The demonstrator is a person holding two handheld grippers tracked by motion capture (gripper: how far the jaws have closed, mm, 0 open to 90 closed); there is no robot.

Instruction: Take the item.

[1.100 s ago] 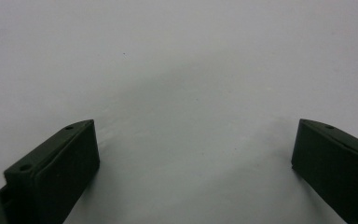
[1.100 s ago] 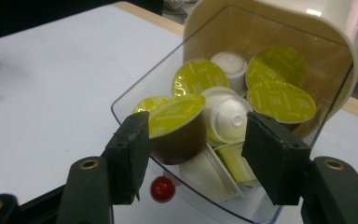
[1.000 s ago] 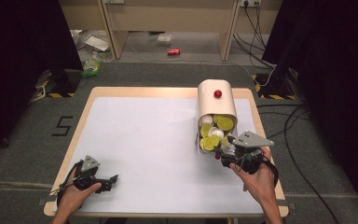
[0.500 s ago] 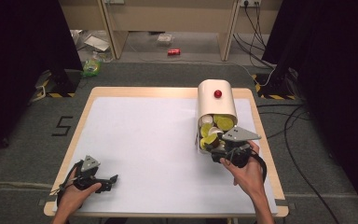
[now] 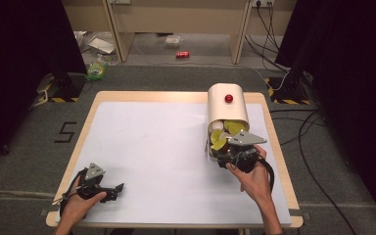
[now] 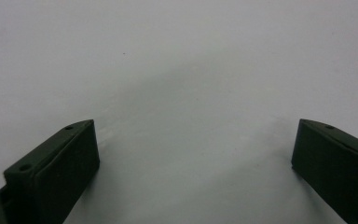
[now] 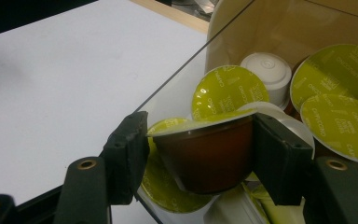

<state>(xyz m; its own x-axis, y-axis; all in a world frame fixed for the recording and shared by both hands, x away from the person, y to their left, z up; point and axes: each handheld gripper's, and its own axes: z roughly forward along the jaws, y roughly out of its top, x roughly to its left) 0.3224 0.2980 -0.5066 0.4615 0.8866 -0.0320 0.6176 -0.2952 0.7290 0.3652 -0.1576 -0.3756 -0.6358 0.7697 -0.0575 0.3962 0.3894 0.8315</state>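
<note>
The right gripper (image 7: pixel 200 154) is pinching a brown capsule (image 7: pixel 205 156) between its jaws, one jaw on each side of the cup wall. The capsule is sitting with its green foil lid up and a little tilted, so its axis is running nearly upright, across the line of the jaws. It is lying at the open mouth of the cream box (image 5: pixel 227 110), among other green-lidded capsules (image 7: pixel 342 123), at the right side of the counter (image 5: pixel 152 147). I am judging that the next move is pulling it out, toward the person and away from the box. The left gripper (image 5: pixel 110 188) is resting well apart, near the left front corner, its jaws spread wide over bare counter.
</note>
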